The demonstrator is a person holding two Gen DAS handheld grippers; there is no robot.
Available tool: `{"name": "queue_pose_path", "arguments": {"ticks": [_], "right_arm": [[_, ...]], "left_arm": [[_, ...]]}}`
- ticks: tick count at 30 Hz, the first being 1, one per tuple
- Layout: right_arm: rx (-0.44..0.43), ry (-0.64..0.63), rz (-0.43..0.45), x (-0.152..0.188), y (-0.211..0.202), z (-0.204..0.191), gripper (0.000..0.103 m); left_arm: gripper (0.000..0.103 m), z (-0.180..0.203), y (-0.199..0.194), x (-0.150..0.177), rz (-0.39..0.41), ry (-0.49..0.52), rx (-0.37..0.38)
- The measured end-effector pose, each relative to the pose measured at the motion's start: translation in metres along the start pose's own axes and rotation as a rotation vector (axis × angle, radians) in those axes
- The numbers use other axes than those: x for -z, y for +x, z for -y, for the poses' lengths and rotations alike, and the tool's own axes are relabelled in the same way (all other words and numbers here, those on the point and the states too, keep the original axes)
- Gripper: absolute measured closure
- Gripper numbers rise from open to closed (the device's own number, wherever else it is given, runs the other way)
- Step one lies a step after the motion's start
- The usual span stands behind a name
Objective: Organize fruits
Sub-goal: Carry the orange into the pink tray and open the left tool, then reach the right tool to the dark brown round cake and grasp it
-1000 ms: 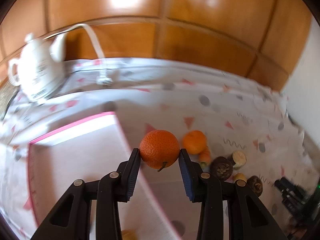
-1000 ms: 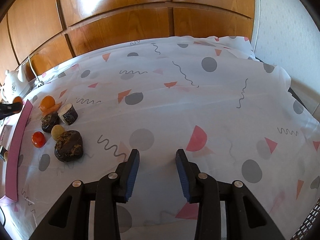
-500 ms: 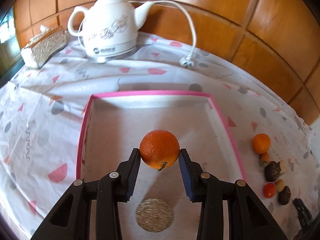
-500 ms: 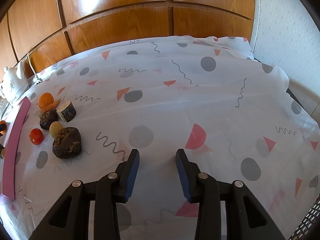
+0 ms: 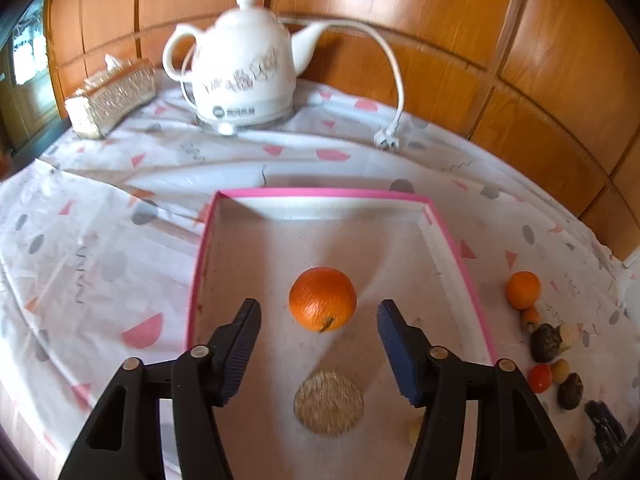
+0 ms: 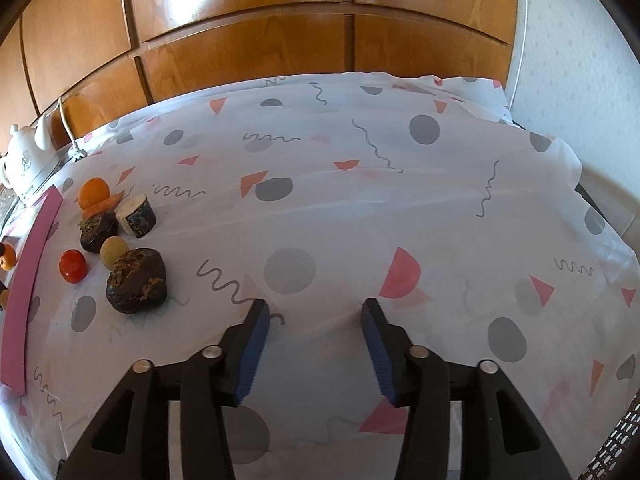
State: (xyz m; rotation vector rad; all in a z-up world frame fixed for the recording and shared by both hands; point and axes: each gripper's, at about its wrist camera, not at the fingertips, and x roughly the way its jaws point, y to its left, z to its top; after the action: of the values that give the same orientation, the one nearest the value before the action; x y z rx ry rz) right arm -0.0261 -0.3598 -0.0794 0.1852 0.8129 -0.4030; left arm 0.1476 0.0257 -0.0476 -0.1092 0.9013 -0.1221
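- My left gripper (image 5: pixel 319 322) fingers are just spreading, freeing the orange (image 5: pixel 322 298) inside the pink tray (image 5: pixel 460 264), stem pointing toward me.
- My right gripper (image 6: pixel 315 322) fingers are widening too, holding nothing.

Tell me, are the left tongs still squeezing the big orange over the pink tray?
Apart. In the left wrist view the left tongs have just been opening, and bare tray shows on both sides of the orange.

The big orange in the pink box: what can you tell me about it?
The orange is round, bright and dimpled, with a small dark stem nub facing the camera. It sits inside the pink-rimmed box, beyond a round woven disc. The left gripper has just been opening; its jaws flank the fruit without touching.
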Motion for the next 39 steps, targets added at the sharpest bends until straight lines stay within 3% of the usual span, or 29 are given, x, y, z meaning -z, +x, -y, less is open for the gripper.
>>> {"name": "queue_pose_path", "arguments": {"ticks": [4,6,12,21,28,39], "right_arm": [[-0.001,-0.014,0.021,0.003,0.001,-0.005,0.040],[-0.002,-0.021,0.034,0.004,0.001,-0.007,0.034],[-0.004,-0.022,0.053,0.005,0.001,-0.008,0.031],[0.007,-0.026,0.050,0.005,0.002,-0.011,0.031],[0.021,-0.025,0.004,-0.001,0.002,-0.014,0.031],[-0.152,-0.184,0.009,-0.011,-0.014,-0.065,0.031]], "left_arm": [[0.023,0.001,-0.028,0.011,0.071,-0.026,-0.017],[0.020,0.001,-0.039,0.018,0.089,-0.040,-0.012],[0.012,0.001,-0.063,0.041,0.108,-0.067,-0.003],[0.009,-0.013,-0.090,0.069,0.161,-0.048,-0.080],[0.008,-0.032,-0.098,0.088,0.156,-0.067,-0.123],[0.005,-0.048,-0.107,0.092,0.169,-0.119,-0.140]]}}
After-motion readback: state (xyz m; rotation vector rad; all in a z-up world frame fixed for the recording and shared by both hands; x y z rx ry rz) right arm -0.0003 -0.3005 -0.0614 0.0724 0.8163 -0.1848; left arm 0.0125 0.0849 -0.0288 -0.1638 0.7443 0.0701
